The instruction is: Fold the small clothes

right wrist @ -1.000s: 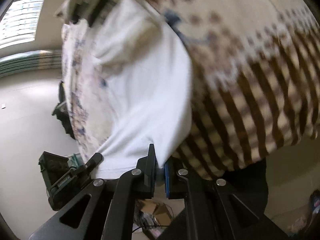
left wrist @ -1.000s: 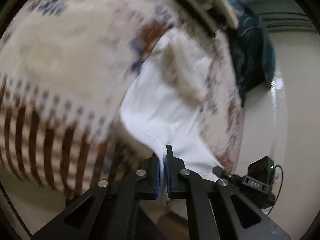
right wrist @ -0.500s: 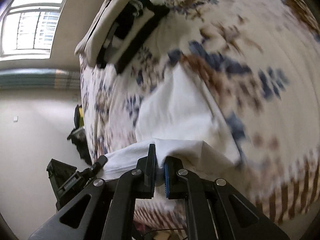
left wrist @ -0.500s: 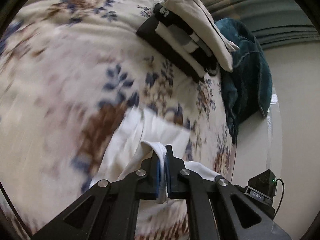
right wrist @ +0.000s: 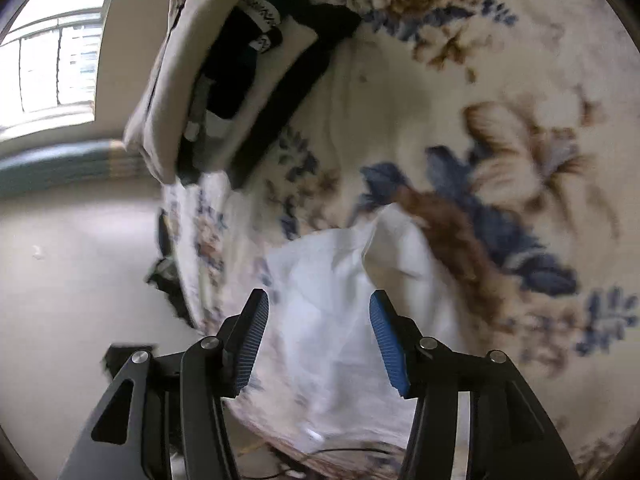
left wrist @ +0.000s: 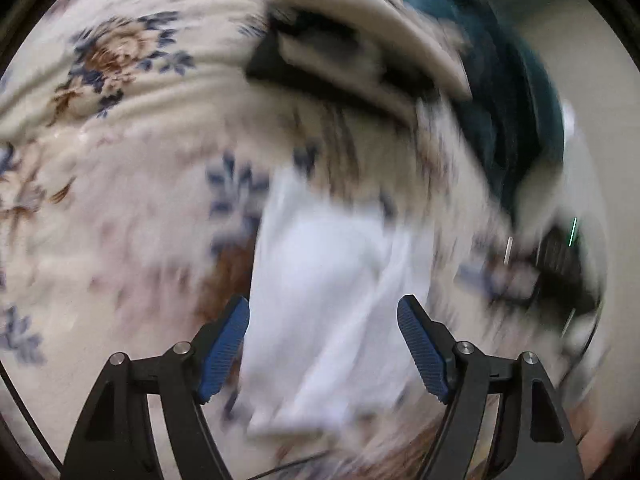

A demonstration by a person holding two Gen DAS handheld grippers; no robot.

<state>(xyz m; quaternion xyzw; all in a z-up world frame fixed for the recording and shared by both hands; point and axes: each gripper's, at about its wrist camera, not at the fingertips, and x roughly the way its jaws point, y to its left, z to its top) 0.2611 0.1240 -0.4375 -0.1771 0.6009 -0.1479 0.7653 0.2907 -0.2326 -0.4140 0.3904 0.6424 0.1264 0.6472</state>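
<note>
White garment (right wrist: 336, 312) lying on the floral blanket (right wrist: 460, 92), left gripper (left wrist: 323, 316) and right gripper (right wrist: 318, 312) above it, both spread wide and holding nothing (left view blurred), stack of folded clothes (right wrist: 224, 76) farther along the blanket

1. Left gripper (left wrist: 323, 312) has its jaws spread wide, nothing between the blue pads (left wrist: 224, 354)
2. White garment (left wrist: 328, 304) lies on the floral blanket (left wrist: 132, 128), blurred
3. Folded pile (left wrist: 360, 60) sits beyond it
4. Teal cloth (left wrist: 516, 120) hangs at the bed's right edge
</note>
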